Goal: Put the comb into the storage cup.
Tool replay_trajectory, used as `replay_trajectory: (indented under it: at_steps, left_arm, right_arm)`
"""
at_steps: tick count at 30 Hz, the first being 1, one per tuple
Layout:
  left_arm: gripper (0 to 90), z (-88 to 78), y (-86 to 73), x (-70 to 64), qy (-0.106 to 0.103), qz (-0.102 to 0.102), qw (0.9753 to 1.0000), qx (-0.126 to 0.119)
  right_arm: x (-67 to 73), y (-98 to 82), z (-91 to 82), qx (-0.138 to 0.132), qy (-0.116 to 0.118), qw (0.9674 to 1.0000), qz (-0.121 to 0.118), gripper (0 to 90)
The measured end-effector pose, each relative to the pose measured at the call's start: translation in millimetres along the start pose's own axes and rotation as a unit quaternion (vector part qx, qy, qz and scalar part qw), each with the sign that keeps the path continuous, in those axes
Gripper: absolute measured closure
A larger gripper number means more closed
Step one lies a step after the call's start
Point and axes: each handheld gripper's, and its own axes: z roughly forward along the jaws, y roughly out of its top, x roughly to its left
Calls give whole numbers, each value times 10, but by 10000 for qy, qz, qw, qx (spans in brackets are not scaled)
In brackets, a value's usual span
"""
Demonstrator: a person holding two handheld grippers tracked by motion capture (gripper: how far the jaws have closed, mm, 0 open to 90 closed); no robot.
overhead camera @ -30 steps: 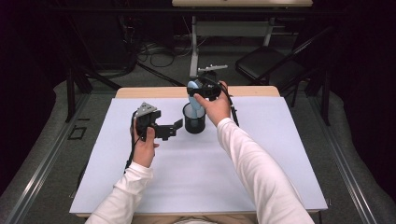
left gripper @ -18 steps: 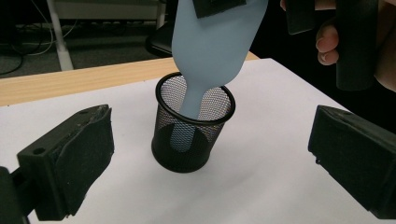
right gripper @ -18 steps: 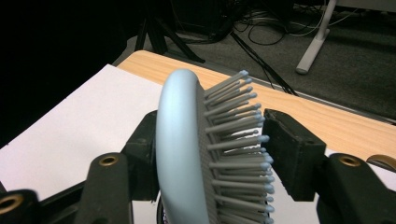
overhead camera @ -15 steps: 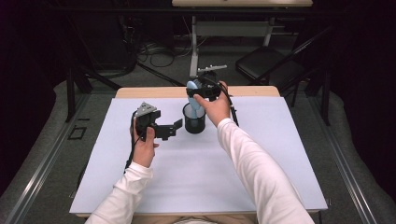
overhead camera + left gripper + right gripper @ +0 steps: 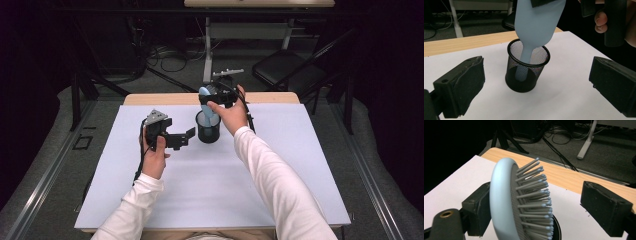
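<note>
A light blue hairbrush [image 5: 205,103] [image 5: 536,22] [image 5: 504,202] stands handle-down in a black mesh cup [image 5: 208,132] [image 5: 527,80] at the middle back of the table. My right gripper [image 5: 209,94] [image 5: 541,205] hovers over the cup, and its jaws have just been opening. The brush head sits between them: its back is close to one pad, and the other pad is clear of the bristles. My left gripper [image 5: 183,139] [image 5: 536,75] is held level just left of the cup, open and pointing at it, with nothing between its jaws.
A white sheet [image 5: 210,185] covers the wooden table [image 5: 270,98]. Beyond the far edge there are a floor with cables [image 5: 165,55], table legs [image 5: 207,40] and a dark chair [image 5: 285,70].
</note>
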Motion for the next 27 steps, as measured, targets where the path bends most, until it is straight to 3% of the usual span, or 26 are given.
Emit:
replay_trajectory:
  at_steps: [3, 8, 17, 27]
  left_arm:
    - [5, -1, 1, 0, 13, -12, 10000, 1]
    - [4, 3, 2, 11, 14, -32, 10000, 11]
    - [5, 16, 1, 33, 12, -54, 10000, 27]
    - [4, -10, 16, 47, 10, -39, 10000, 8]
  right_arm:
    - [0, 7, -13, -9, -48, 10000, 8, 48]
    - [-15, 27, -45, -4, 16, 10000, 35, 2]
    - [-31, 42, -106, 12, -34, 10000, 24, 0]
    - [-70, 86, -249, -97, 162, 9998, 35, 0]
